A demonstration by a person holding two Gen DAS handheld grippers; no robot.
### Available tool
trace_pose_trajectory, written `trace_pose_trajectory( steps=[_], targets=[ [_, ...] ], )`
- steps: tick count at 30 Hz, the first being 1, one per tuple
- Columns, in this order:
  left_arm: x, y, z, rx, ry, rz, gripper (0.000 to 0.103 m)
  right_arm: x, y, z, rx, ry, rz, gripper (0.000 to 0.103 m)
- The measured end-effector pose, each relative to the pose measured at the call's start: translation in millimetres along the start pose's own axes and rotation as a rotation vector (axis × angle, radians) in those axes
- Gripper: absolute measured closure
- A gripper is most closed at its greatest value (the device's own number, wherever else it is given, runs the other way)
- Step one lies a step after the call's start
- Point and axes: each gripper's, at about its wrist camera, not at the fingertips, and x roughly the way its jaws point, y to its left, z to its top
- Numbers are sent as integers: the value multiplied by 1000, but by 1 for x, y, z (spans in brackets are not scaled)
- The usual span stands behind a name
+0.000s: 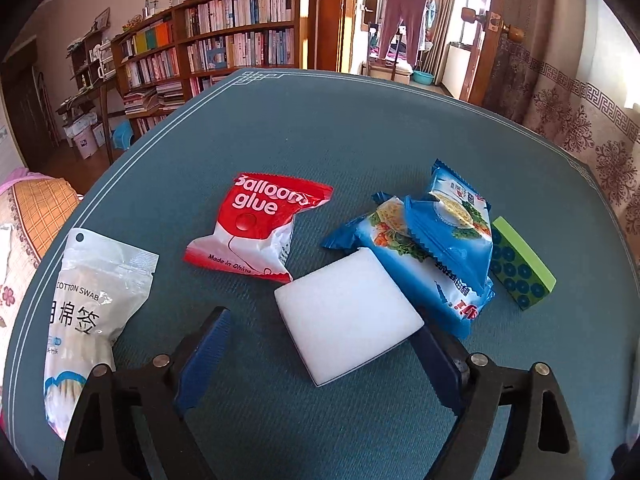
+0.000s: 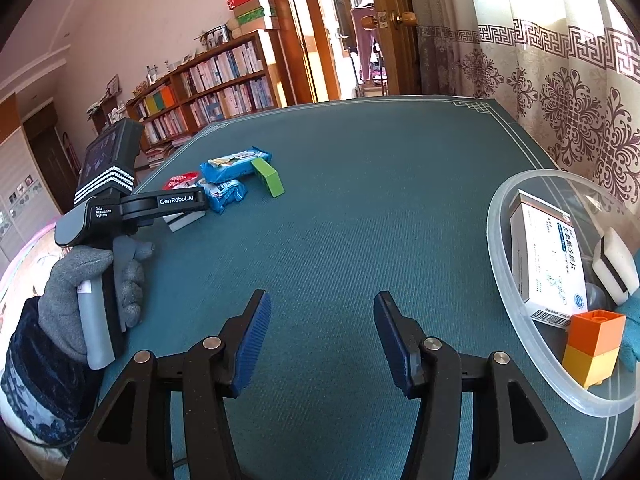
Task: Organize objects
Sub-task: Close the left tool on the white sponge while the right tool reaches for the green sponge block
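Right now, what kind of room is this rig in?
Most likely a lived-in home room, not a lab: packed bookshelves along the wall, clothes hanging by the window, a patterned curtain beside the cloth-covered table.

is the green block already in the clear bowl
No, the green block lies on the table beside the blue snack packets, far from the clear bowl.

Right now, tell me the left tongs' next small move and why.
Probably nudge forward and close on the white sponge block: it lies between the open left tongs, one pad at its edge, the other clear. The clear bin already holds sorted items.
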Motion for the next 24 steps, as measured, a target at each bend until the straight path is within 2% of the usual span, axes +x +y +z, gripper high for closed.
trace_pose_trajectory(
  steps=[4, 6, 12, 16, 24],
  targets=[
    [-5, -6, -3, 31, -19, -35, 32, 4, 3, 0, -2, 6, 5, 48],
    [-8, -7, -4, 44, -26, -52, 38, 7, 4, 2, -1, 10, 9, 48],
    [-12, 0, -2, 5, -24, -76, 40, 21, 10, 14, -5, 21, 19, 48],
    [-21, -1, -2, -6, -52, -87, 40, 35, 15, 29, -4, 14, 26, 48],
    [-32, -6, -2, 0, -116, -44, 40, 81, 37, 61, -52, 20, 30, 48]
  ],
)
